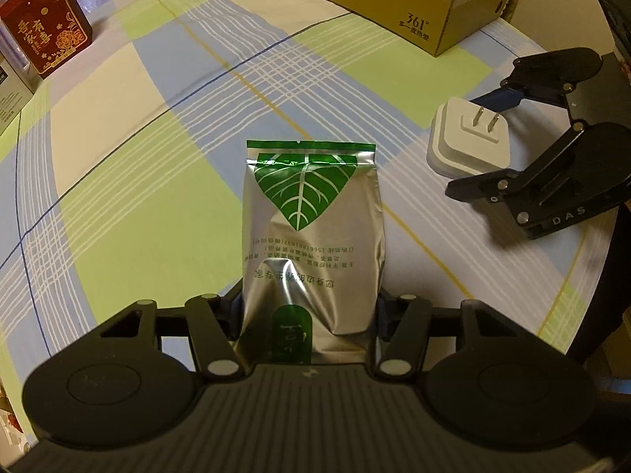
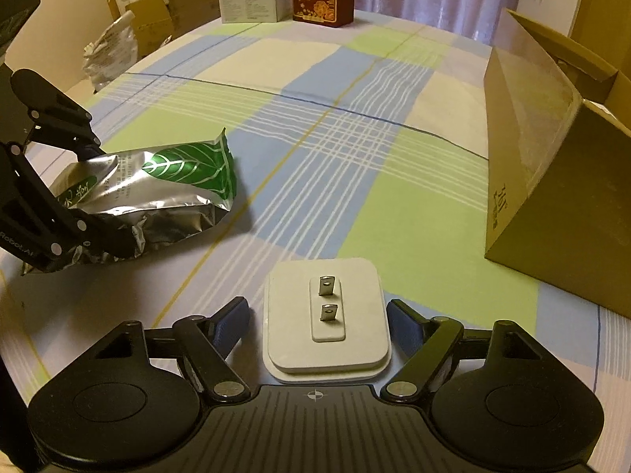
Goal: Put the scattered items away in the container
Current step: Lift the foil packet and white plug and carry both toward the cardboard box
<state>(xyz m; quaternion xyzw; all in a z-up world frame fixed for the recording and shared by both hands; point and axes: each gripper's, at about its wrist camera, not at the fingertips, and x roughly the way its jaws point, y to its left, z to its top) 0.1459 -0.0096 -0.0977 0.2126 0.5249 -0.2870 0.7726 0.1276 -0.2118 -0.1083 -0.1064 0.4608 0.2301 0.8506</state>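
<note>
Two hand-held grippers at a foil pouch and a wall plug, cardboard box nearby.

The left hand-held gripper [image 1: 309,315] is clamped on the lower end of a silver foil pouch [image 1: 311,232] with a green leaf print, which lies on the checked cloth surface [image 1: 157,157]. The right hand-held gripper [image 2: 319,327] stands spread, its fingers either side of a white plug adapter [image 2: 327,315] lying prongs-up, not touching it. The open cardboard box [image 2: 560,181] sits to the right of the adapter, apart from it.

Pouch [image 2: 157,193] left of plug [image 2: 326,315], box [image 2: 560,205] right.
</note>
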